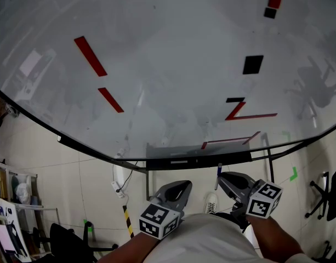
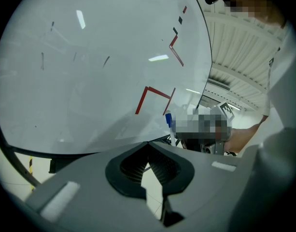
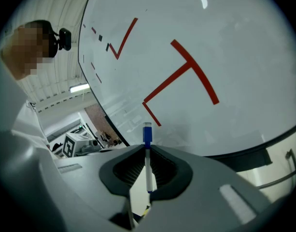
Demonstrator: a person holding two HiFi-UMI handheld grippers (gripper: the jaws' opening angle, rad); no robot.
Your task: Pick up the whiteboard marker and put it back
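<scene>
Whiteboard (image 1: 173, 64) with red strokes fills the head view; of the whiteboard marker (image 1: 218, 170), only a small blue tip shows above the right gripper (image 1: 222, 175).

Left gripper view: the left gripper (image 2: 148, 146) has its jaws closed together and holds nothing.

Right gripper view: the jaws clamp the white marker upright, its blue cap protruding past them.

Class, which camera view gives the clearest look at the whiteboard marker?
The right gripper view shows it best. There the whiteboard marker stands upright, blue cap up, clamped between the jaws of the right tool. The head view shows only its blue tip poking above that tool. The left gripper view catches just the blue cap, small and far off.
</scene>
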